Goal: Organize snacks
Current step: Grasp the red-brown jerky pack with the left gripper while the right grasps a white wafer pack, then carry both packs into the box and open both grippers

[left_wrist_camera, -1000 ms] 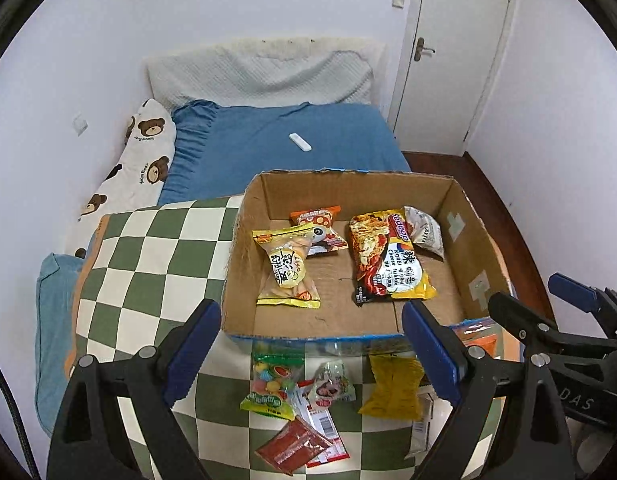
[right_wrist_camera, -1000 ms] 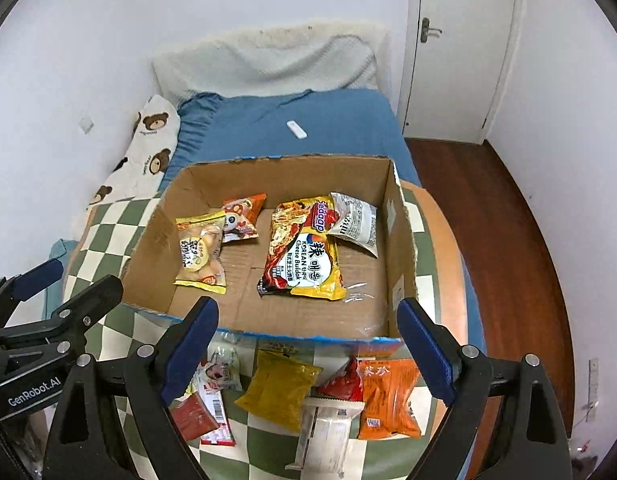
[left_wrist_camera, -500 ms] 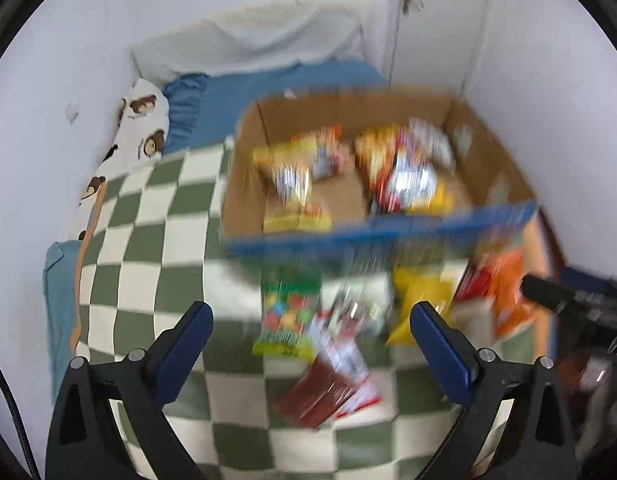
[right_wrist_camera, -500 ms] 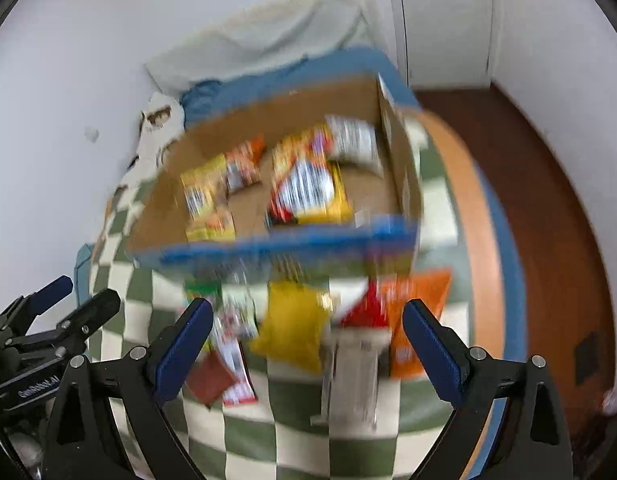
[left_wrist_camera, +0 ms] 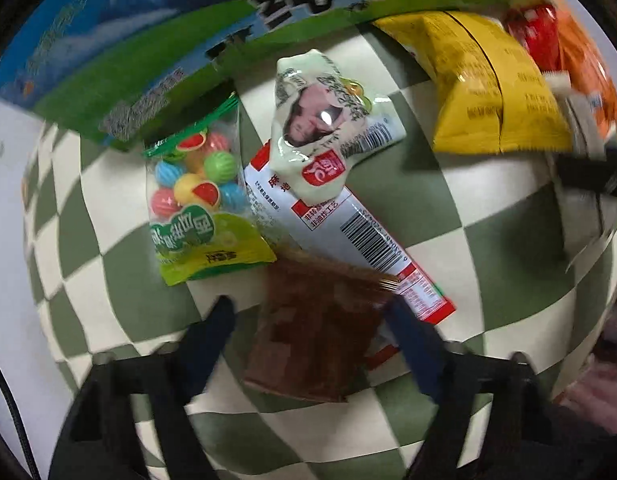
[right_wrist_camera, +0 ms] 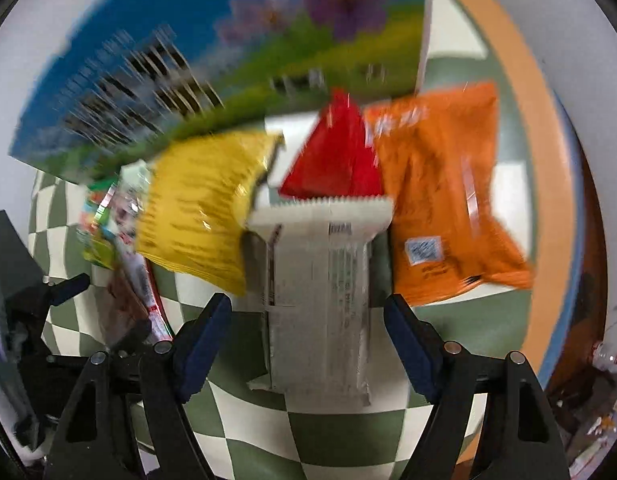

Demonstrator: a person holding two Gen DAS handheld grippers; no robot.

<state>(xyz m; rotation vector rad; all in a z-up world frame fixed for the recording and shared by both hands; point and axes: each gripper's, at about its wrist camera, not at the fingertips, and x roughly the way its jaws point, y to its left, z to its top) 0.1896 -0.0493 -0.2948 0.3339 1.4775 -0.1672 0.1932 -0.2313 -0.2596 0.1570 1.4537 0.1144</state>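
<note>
Left wrist view:
- Left tongs [left_wrist_camera: 310, 322], bottom centre, pointing down; jaws closing, brown packet [left_wrist_camera: 314, 328] btwn them. Pads not seen pressing on it; frame blurred there.
- Brown packet: lower centre, lying on checked cloth [left_wrist_camera: 488, 196], upper edge overlapping red-white flat packet [left_wrist_camera: 348, 232].
- Red-white flat packet w/ barcode: runs diagonally from centre to lower right.
- Pale green-white pouch [left_wrist_camera: 328, 120]: centre, lying over upper end of red-white packet.
- Candy bag [left_wrist_camera: 196, 204], clear w/ coloured balls, green base: centre left, touching red-white packet.
- Yellow bag [left_wrist_camera: 492, 80]: upper right. Red packet [left_wrist_camera: 532, 36] and orange bag [left_wrist_camera: 584, 56] beyond it at far right edge.
- Printed box wall [left_wrist_camera: 128, 60], blue/green: across top of frame, just above snacks.
- Right tongs: dark blurred part at right edge only; state not readable here.

Right wrist view:
- Right tongs [right_wrist_camera: 308, 334], bottom centre; jaws closing, grey-white wrapper [right_wrist_camera: 320, 300] btwn them, gaps visible either side, pads not touching.
- Grey-white wrapper: centre, long, upright in frame, serrated top edge.
- Yellow bag [right_wrist_camera: 204, 204]: centre left, touching wrapper. Red packet [right_wrist_camera: 336, 152]: above wrapper. Orange bag [right_wrist_camera: 440, 196]: centre right.
- Candy bag etc.: blurred cluster at left.
- Left tongs [right_wrist_camera: 88, 304]: lower left, by brown packet [right_wrist_camera: 120, 308].
- Box wall [right_wrist_camera: 228, 40]: upper frame, blurred.
</note>
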